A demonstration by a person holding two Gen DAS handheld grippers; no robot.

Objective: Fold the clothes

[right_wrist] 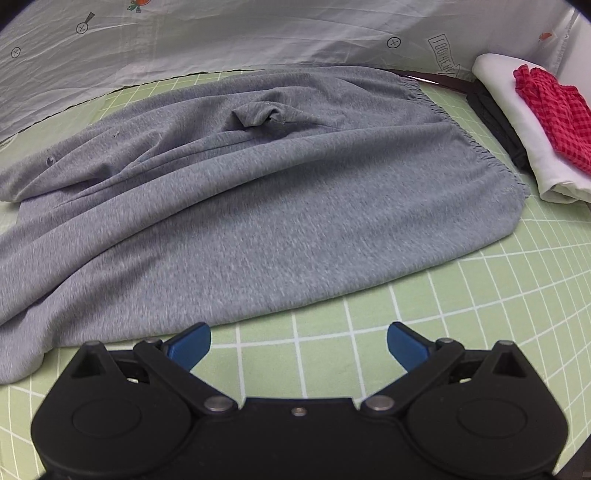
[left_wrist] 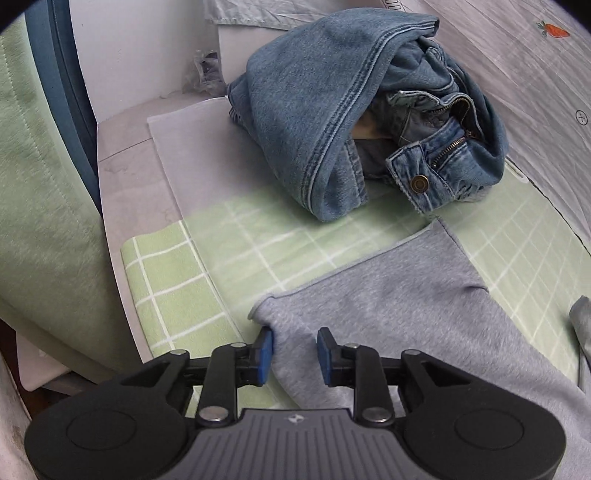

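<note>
Left gripper [left_wrist: 295, 356]: my blue pads [left_wrist: 266, 354] sit a little apart with a fold of the grey sweatpants [left_wrist: 388, 306] running between them near the leg end; cloth is in the gap, but I can't tell whether it's actually pinched. Right gripper [right_wrist: 298, 341]: fingers spread wide, nothing between them, hovering over bare mat just short of the pants' near edge.

Work surface is a green mat with a white grid [right_wrist: 461, 314]. The grey sweatpants [right_wrist: 258, 206] lie spread across its middle, rumpled, with the gathered waistband at the right and a bunched lump near the far centre. In the left view the leg end lies flat on the mat, hem pointing far.

Beyond that leg, a crumpled pair of jeans [left_wrist: 332, 110] sits in a heap, fly open, button facing me, resting partly on the mat and partly on a pale translucent sheet [left_wrist: 184, 147] that overlaps the mat's far left end. Left of the mat: a grey ledge, then a white wall with a dark blue upright strip.

Far right in the right view: a folded white cloth [right_wrist: 517, 140] with a red checked garment [right_wrist: 554, 110] on top, something black just beside it on the left.

Behind everything, a pale grey printed sheet [right_wrist: 258, 33] hangs as the backdrop.
</note>
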